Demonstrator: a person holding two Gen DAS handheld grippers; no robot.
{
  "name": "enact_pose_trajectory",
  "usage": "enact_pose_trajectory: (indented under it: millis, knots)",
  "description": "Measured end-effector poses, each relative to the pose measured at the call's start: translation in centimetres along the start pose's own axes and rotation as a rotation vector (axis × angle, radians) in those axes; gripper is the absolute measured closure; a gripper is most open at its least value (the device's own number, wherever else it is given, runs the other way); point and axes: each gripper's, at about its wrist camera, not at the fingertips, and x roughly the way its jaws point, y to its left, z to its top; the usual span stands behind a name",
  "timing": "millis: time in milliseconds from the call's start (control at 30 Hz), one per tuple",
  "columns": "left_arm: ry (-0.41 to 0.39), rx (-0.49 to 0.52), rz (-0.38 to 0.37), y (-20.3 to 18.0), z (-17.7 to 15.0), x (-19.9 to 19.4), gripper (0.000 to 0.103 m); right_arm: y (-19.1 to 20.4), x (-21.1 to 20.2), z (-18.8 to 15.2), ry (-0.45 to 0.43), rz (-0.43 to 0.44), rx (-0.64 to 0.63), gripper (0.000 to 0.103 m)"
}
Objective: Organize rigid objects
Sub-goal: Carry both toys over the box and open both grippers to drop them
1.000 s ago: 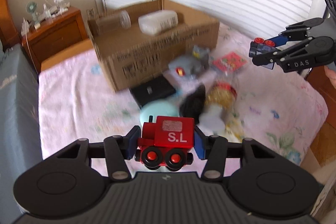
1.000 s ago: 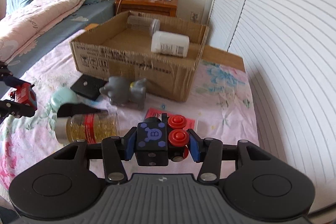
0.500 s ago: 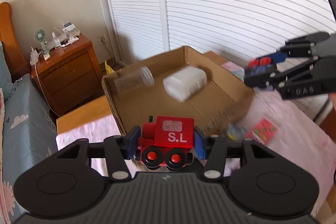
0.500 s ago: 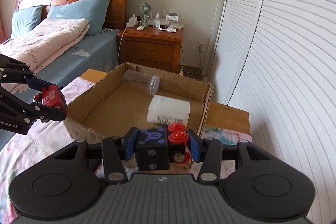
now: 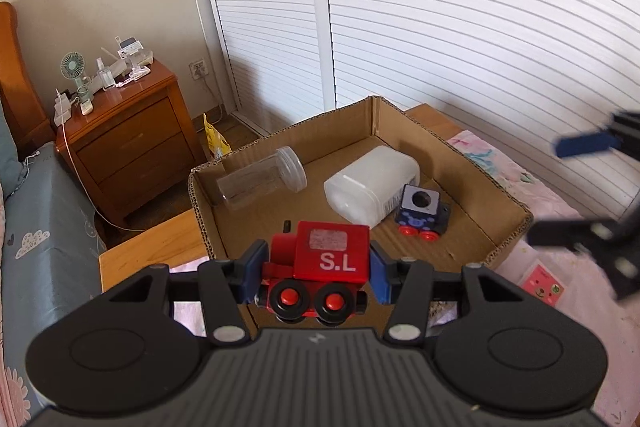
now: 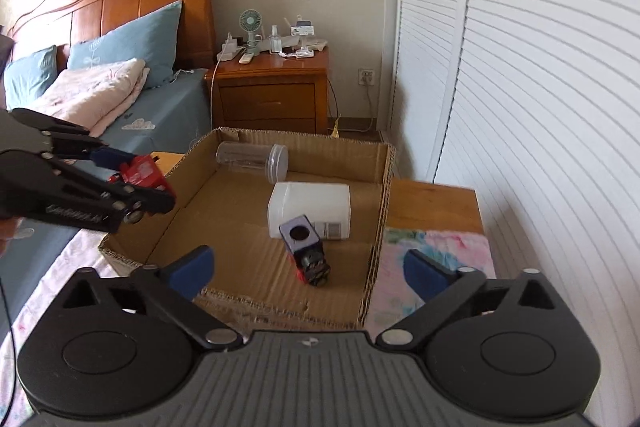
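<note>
Box [image 6: 382,187]: centre of the right wrist frame, on the bed cover [image 6: 436,251].
In the box, rear left: jar [image 6: 252,158], lying on its side.
In the box, middle: bottle [image 6: 310,205], lying flat.
In the box, just before the bottle: toy block car [image 6: 304,247].
Nightstand [image 6: 272,95]: above the box, upper centre.
Pillows [image 6: 120,43]: upper left.
Card [image 5: 542,285]: right of the box, lower right of the left wrist frame.
</note>
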Motion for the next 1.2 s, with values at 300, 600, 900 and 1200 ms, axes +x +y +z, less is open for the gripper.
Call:
enact_pose_trajectory:
  millis: [300, 600, 900, 1200]
  knots:
    - [0.027, -0.012, 0.025, 0.9, 1.9, 2.9, 0.052, 0.4, -2.4, -4.1, 0.032, -0.071, 0.096, 0.0]
    - [-0.026, -0.093, 0.063, 2.3, 3.2, 3.4, 0.004, -0.2, -3.0, -6.3, 0.07, -0.12, 0.142, 0.0]
    - [-0.048, -0.068, 0.048, 0.5, 0.6, -0.2, 0.004, 0.1, -3.6, -7.4, 0.078, -0.14, 0.15, 0.0]
    - [-0.031, -0.076, 0.033, -1.4, -3.8, -3.6, 0.003, 1.3, -4.4, -8.4, 0.083, -0.134, 0.139, 0.0]
